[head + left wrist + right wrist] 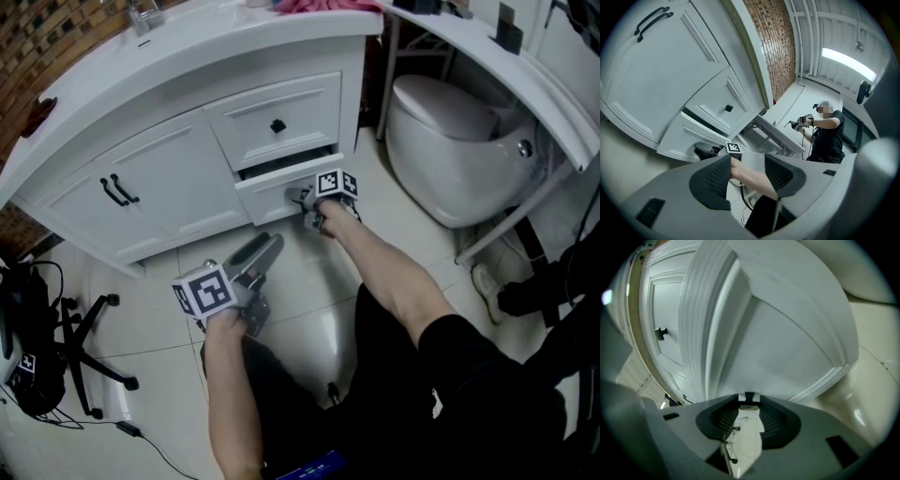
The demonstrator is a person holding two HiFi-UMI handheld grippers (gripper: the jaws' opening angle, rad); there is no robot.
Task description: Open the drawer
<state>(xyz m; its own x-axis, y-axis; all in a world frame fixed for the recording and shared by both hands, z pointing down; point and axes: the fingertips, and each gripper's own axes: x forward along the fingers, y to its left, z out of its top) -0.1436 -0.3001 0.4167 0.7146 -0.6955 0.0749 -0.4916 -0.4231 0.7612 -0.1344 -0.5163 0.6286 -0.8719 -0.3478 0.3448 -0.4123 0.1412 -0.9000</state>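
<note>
Two tools at work: right tool (310, 201) (749, 401) clenched on the small dark knob (749, 395) of the lower drawer (269, 199), already slightly out of the white cabinet (159, 178), dark gap above its front. Left tool (266, 249) (747, 173) released and empty, held level over the floor (309, 277), just in front of the cabinet.

The right arm (389, 281) reaches forward, nearly straight. Its hand (333, 217) grips the right claw (305, 199), which tilts slightly downward with its jaws closed on a knob (749, 397). The left arm (230, 394) is bent and kept close to the body. Its hand (225, 323) holds the left claw (265, 248) level, nearer the body than the right one, with its jaws apart and nothing between the pads (715, 180). Both forearms are bare.
</note>
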